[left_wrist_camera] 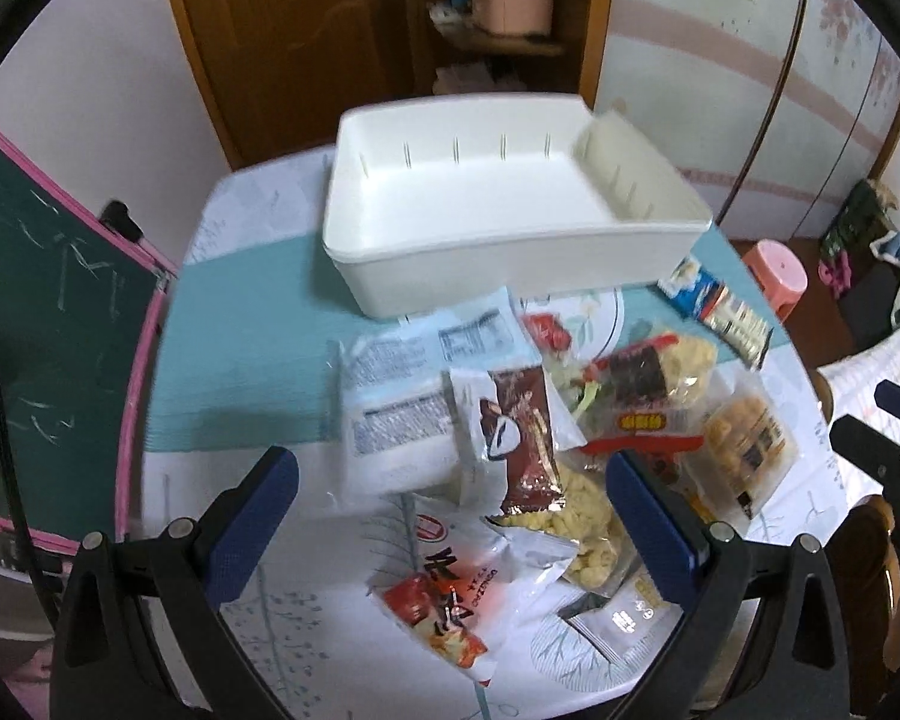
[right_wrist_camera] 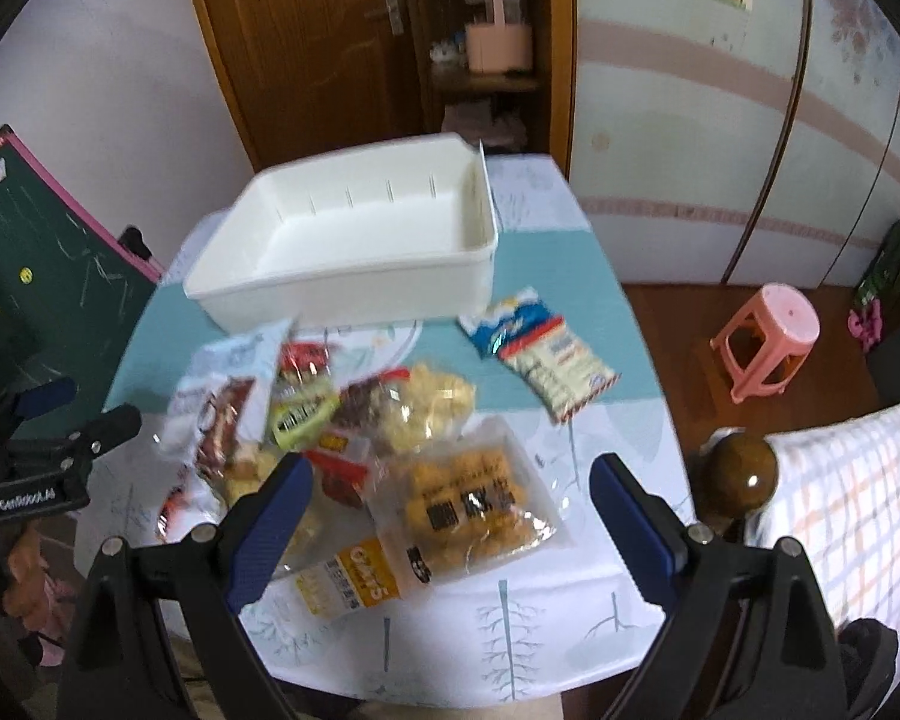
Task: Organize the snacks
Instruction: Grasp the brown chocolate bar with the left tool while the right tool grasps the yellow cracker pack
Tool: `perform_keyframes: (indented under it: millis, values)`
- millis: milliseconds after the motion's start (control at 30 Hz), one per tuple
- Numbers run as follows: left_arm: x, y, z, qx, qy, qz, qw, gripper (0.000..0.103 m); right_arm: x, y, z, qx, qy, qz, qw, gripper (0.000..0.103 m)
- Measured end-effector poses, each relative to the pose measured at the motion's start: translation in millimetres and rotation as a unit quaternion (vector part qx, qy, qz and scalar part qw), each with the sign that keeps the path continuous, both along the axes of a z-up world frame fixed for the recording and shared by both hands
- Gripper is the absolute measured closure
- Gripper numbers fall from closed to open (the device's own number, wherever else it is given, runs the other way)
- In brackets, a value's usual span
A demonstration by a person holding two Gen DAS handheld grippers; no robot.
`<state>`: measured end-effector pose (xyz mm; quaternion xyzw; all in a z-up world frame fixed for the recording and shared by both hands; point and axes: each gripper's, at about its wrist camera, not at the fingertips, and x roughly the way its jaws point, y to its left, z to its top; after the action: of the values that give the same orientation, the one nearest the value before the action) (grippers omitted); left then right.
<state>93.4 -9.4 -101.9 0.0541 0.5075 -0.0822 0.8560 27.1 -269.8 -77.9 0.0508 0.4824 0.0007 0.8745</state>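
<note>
A white plastic bin stands empty at the far side of the table; it also shows in the right wrist view. A pile of snack packets lies in front of it, with a brown-and-white packet on top. My left gripper is open and hovers above the pile. My right gripper is open above a clear bag of yellow snacks. A blue-and-white packet lies apart to the right. Neither gripper holds anything.
The table has a teal and white cloth. A green chalkboard leans at the left. A pink stool stands on the floor at the right, near a checked-cloth chair. A wooden cabinet stands behind.
</note>
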Motion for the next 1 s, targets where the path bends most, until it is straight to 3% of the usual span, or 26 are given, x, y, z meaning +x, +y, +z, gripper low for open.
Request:
perform_keyframes:
  millis: [233,567,1000]
  values:
    - [18.1,-0.5,-38.3,-0.013,0.057,0.01,0.9983,0.001,9.7,-7.8,-39.2,0.007,0.039,0.005,0.999,0.009]
    - [32.7,4.4,-64.9,-0.055,0.101,0.02,0.9931,0.001,20.6,-9.4,-79.2,0.04,0.068,0.027,0.997,0.009]
    - [53.5,-12.5,-83.0,-0.019,0.127,0.031,0.9913,0.009,44.3,-8.9,-105.3,0.016,0.082,0.051,0.995,0.007]
